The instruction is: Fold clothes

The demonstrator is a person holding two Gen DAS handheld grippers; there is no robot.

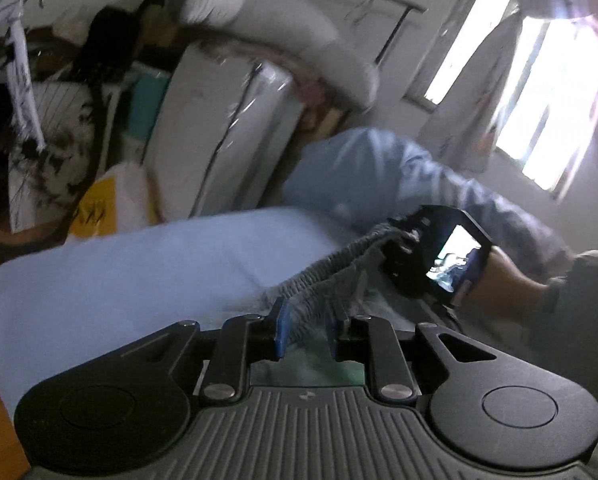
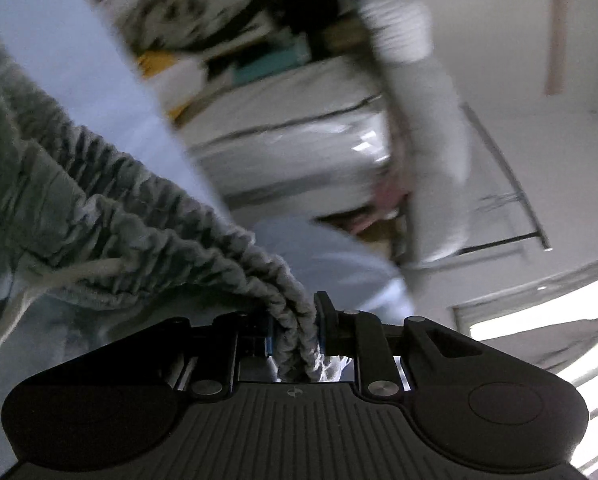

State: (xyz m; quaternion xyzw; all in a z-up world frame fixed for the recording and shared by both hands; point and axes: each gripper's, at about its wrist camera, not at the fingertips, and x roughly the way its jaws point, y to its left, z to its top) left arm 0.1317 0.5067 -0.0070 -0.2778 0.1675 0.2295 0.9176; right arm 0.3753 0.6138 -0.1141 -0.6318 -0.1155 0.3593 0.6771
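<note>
While both tools are gripping opposite ends of the elastic waistband (image 1: pixel 351 252), the grey garment (image 2: pixel 51 208) is hanging stretched between them, probably so it can be laid out flat for folding. Right tool (image 2: pixel 295 332) is pinching a bunched double layer of the gathered band tight between its blue pads. Left tool (image 1: pixel 305 326) is standing partly spread with the band running between its blue pads; whether they are actually pressing the cloth I cannot tell, the gap looks loose. In the left wrist view the right tool shows too, held by a hand (image 1: pixel 511 276), just over the bed (image 1: pixel 99 272) with its light blue sheet. Garment is looking like shorts or trousers: ribbed, crinkly waistband, pale drawstring (image 2: pixel 59 276) dangling, thin grey fabric, wrinkled. Body of it is drooping below the band near the sheet; contact with the bed unclear. Both views are blurring.
</note>
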